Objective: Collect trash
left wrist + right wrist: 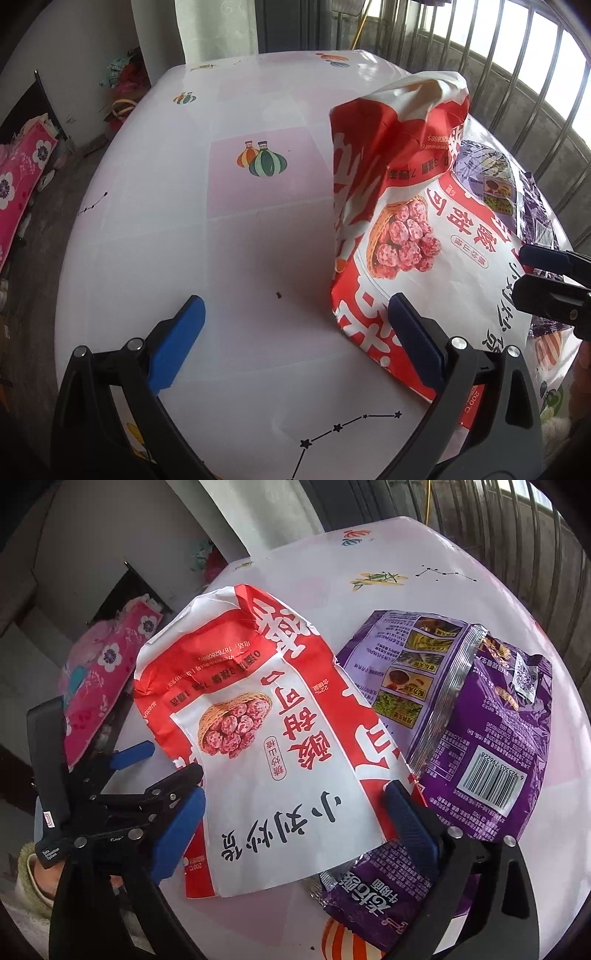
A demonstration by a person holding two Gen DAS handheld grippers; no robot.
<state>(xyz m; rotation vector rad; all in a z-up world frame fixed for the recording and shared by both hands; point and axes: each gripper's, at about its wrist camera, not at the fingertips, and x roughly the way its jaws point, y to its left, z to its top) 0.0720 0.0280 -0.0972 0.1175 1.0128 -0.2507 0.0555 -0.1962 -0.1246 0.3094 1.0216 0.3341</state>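
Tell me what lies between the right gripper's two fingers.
The red and white bag lies between the right gripper's open fingers, over the purple packet; the right wrist view shows it.

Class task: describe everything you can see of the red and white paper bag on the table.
The red and white paper bag is creased paper printed with black characters and a basket of pink sweets. It lies on the table, its far end crumpled upward, and overlaps the purple packet. The right gripper straddles its near end, jaws wide, pads not pressing.

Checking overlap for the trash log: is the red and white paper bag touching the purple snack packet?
Touching. The right wrist view shows the red and white paper bag lying across the purple snack packet, covering its left edge.
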